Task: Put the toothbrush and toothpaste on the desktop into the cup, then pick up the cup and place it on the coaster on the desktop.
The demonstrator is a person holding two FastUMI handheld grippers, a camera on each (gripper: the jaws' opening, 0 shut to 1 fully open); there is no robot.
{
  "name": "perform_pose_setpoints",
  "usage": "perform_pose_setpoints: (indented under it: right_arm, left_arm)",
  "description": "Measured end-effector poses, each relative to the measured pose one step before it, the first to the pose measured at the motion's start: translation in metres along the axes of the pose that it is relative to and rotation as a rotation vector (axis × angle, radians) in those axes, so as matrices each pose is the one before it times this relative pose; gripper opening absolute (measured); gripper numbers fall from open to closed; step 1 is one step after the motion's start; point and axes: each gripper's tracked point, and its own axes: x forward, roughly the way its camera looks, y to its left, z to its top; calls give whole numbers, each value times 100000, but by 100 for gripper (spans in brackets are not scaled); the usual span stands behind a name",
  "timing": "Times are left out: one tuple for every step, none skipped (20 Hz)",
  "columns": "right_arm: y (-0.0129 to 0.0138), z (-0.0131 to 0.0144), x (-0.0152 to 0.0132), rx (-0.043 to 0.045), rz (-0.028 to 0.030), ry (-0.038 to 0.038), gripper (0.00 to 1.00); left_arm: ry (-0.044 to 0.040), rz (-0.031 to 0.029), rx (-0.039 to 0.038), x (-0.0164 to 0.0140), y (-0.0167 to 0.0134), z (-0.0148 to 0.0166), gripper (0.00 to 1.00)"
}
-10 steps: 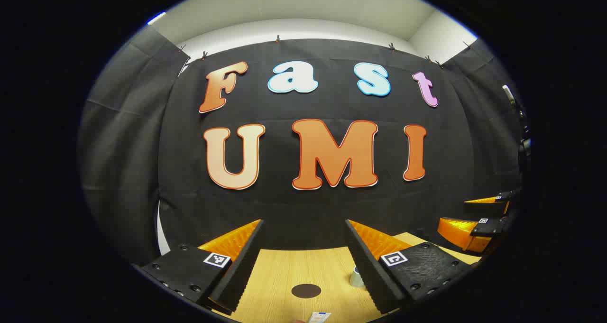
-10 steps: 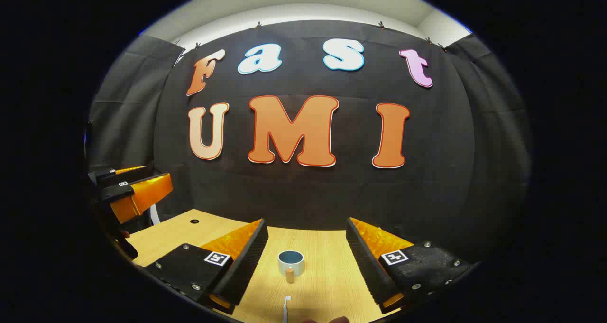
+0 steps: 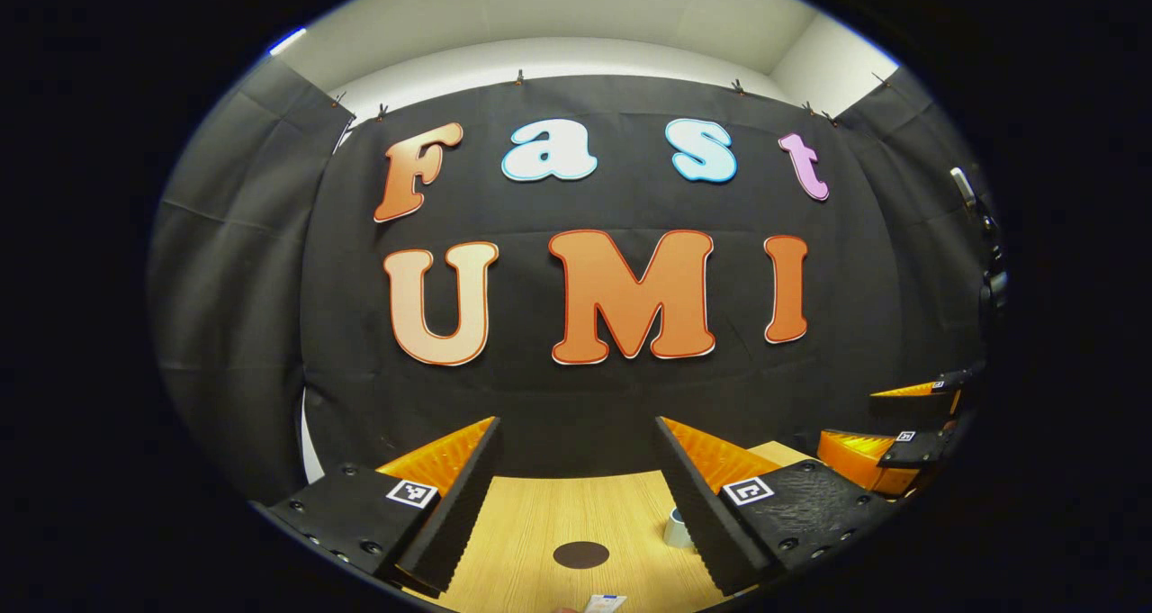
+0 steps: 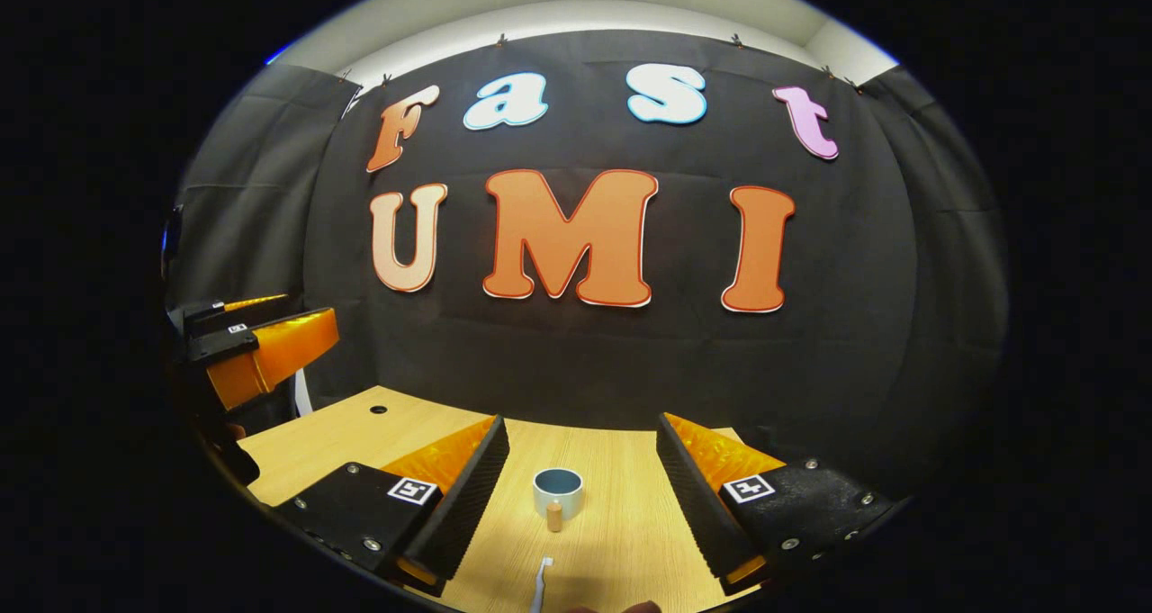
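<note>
Both grippers had eased up a touch, fingers spread wide and holding nothing: left gripper (image 3: 576,478) over the coaster (image 3: 580,554), right gripper (image 4: 582,469) framing the cup (image 4: 557,491), toothbrush (image 4: 540,586) at the near desktop (image 4: 621,523) edge.

The desk (image 4: 621,523) is pale yellowish wood with fine straight grain. On it stands a white cup (image 4: 557,492) with a blue-grey inside and a light brown wooden handle; nearer than the cup lies a white toothbrush (image 4: 541,586). The coaster (image 3: 580,554) is a plain dark brown disc.
</note>
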Motion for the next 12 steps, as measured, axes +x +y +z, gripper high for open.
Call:
perform_pose_setpoints:
  right_arm:
    - [-8, -15, 95, -406, 571, 219, 99]
    - [108, 44, 126, -130, 448, -123, 99]
    - [34, 26, 191, 97, 332, 251, 99]
    - [130, -178, 135, 181, 500, 503, 99]
    - [-19, -316, 200, 8, 90, 1275, 99]
    - [36, -637, 287, -115, -1, 2249, 99]
    - [94, -840, 244, -223, 623, 2908, 99]
    - [59, -917, 305, -191, -164, 3703, 100]
    - [-38, -963, 116, -111, -245, 4146, 100]
    - [-104, -1276, 358, 32, -446, 4728, 99]
    - [181, -1105, 240, 876, 241, 4278, 99]
    - [12, -897, 352, 1366, -101, 4195, 100]
  left_arm:
    - [70, 189, 138, -67, -74, -117, 99]
    - [-139, 333, -61, 24, 117, 176, 100]
    - [102, 27, -20, -127, -53, -175, 100]
    - [516, 239, 217, 67, 33, -57, 100]
    - [378, -187, 147, -15, -76, -127, 99]
    - [782, 108, 350, 61, -88, -112, 100]
    - [888, 329, 319, 131, 141, -334, 100]
    - [777, 200, 206, 76, 40, -250, 100]
    - [787, 397, 175, 160, 4, -403, 100]
    - [1055, 339, 280, 92, 20, -346, 100]
    - [1102, 447, 376, 120, 250, -355, 100]
    - [1188, 466, 507, 21, 156, -214, 99]
